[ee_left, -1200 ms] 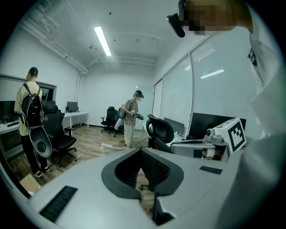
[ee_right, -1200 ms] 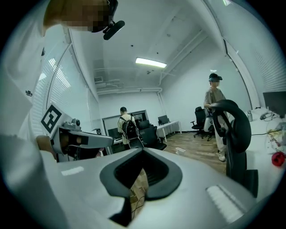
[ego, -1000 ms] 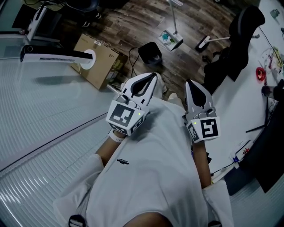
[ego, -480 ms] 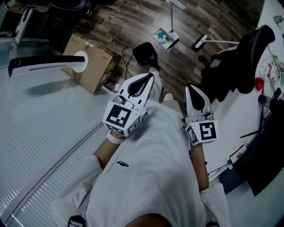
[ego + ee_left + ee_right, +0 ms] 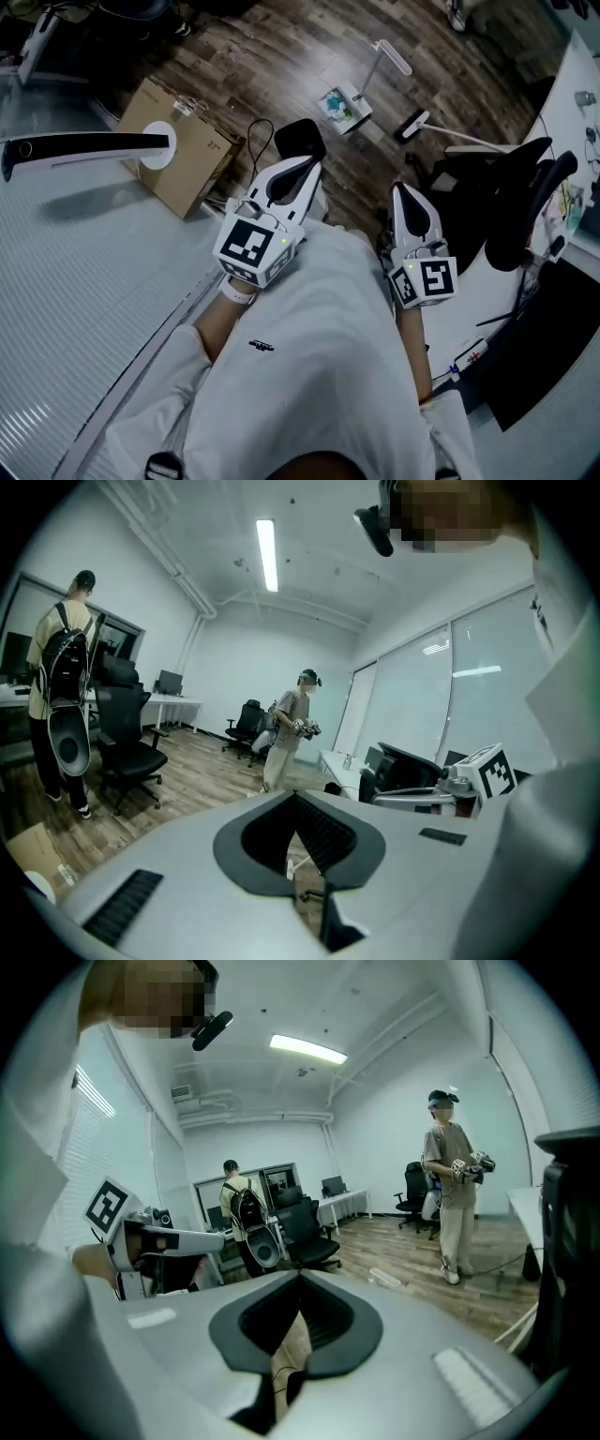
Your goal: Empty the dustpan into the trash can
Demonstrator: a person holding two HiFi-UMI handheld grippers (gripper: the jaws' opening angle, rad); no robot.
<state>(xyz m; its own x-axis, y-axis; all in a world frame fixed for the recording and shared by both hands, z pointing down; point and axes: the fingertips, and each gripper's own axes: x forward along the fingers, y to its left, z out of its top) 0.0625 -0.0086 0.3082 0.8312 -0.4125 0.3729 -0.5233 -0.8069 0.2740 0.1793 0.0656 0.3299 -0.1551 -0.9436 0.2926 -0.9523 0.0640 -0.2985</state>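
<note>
A white dustpan (image 5: pixel 339 103) with coloured scraps in it stands on the wooden floor, its long handle (image 5: pixel 377 64) leaning up to the right. A black trash can (image 5: pixel 298 139) sits nearer me, just beyond my left gripper (image 5: pixel 316 161). My right gripper (image 5: pixel 404 188) is held beside it, over the floor by a chair. Both grippers are shut and hold nothing; in the left gripper view (image 5: pixel 292 797) and the right gripper view (image 5: pixel 298 1273) the jaws meet with only floor behind them. The dustpan is well ahead of both, untouched.
A broom head (image 5: pixel 411 126) with a white handle lies right of the dustpan. A cardboard box (image 5: pixel 178 141) stands at the left, and a black office chair (image 5: pixel 506 202) and white desk (image 5: pixel 577 112) at the right. Other people (image 5: pixel 453 1185) (image 5: pixel 58 682) stand in the room.
The floor things have slid nearer and leftward in the head view as I moved forward; the chair has swung to the right. Both grippers stay shut and empty.
</note>
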